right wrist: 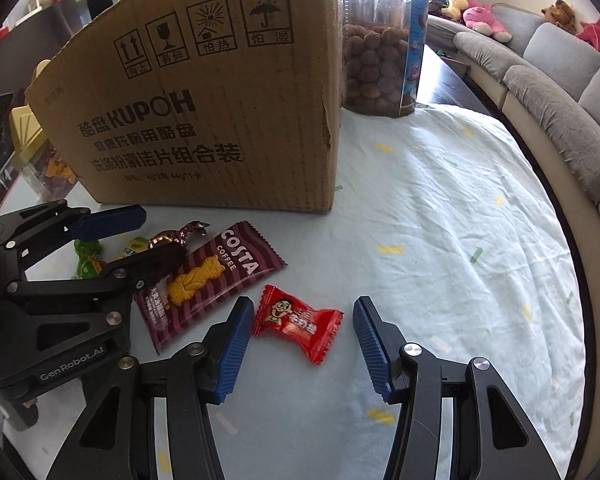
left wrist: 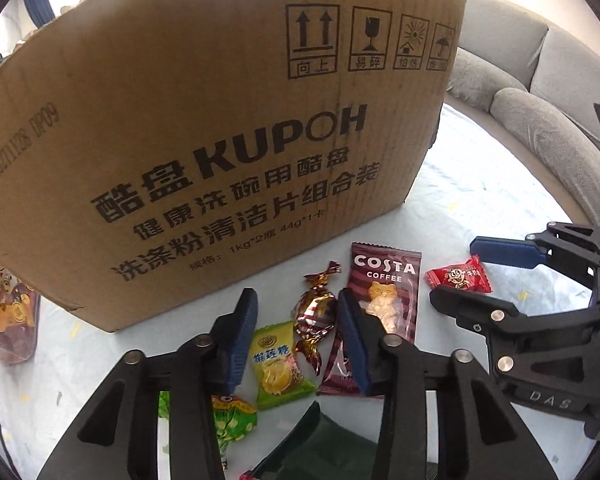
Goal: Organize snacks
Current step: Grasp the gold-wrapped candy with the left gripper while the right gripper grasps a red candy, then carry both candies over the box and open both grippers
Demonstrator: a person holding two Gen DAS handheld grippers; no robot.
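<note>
I am holding my right gripper point(right wrist: 298, 346) low over the tablecloth point(right wrist: 440, 216) with its blue pads spread wide apart, and the red candy point(right wrist: 298, 322) is lying flat between them, closer to the left pad than the right, touching neither as far as I can tell. Just to its left and a little farther off, the Costa Coffee biscuit packet point(right wrist: 210, 280) is lying at a slant, its near end partly covered by my left gripper point(right wrist: 140, 236), which is reaching in from the left. That left gripper point(left wrist: 298, 338) is also standing open, and between its pads are sitting a brown foil-wrapped candy point(left wrist: 316, 314) and a green-and-yellow durian candy point(left wrist: 278, 364); the Costa packet point(left wrist: 384, 292) is running under the right pad. A green frog-print candy point(left wrist: 230, 416) is lying near, under the left finger. The big Kupoh cardboard box point(right wrist: 228, 100) is standing upright right behind all the snacks, walling off the far side. Beyond its right edge a clear tub of brown balls point(right wrist: 376, 56) is standing, and a grey sofa point(right wrist: 560, 92) is curving along the right.
</note>
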